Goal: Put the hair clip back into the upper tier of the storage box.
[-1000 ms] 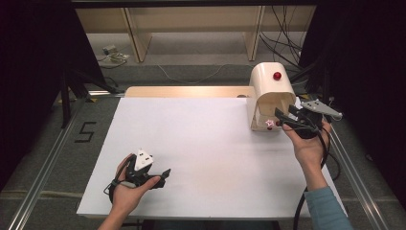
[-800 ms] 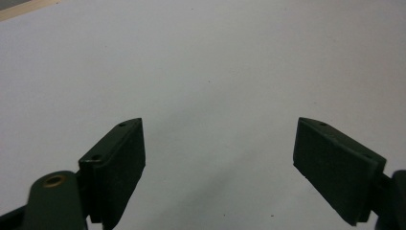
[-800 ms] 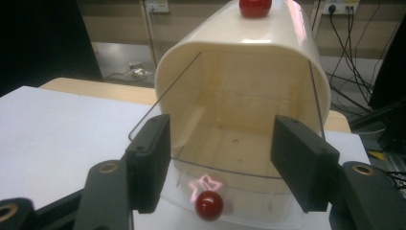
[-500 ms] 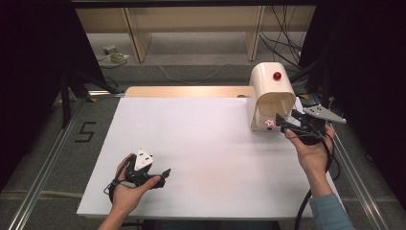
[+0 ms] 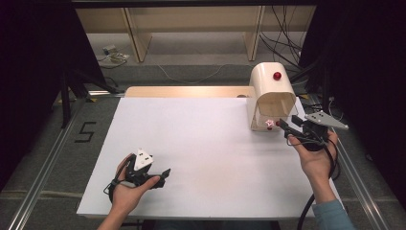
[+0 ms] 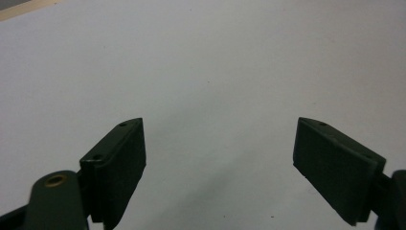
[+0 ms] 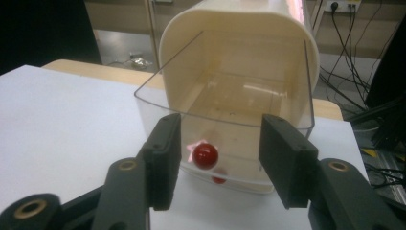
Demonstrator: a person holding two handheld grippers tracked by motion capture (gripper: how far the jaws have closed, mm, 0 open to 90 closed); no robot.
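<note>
At the bench's far right corner the right gripper [image 5: 286,130], its jaws just narrowed to a half gap and gripping nothing, faces the cream box [image 5: 269,91] with the red knob [image 7: 205,155] between the pads, while the left gripper [image 5: 160,175] rests wide open near the front-left edge.

Black fingers [image 7: 165,158], brass-ringed screws, grey plates, blue sleeve [image 5: 332,215].

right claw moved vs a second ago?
Yes. The right claw has backed away from the cream box, rightward and toward the table's near edge. Its jaws have just been closing, nothing between them.
</note>
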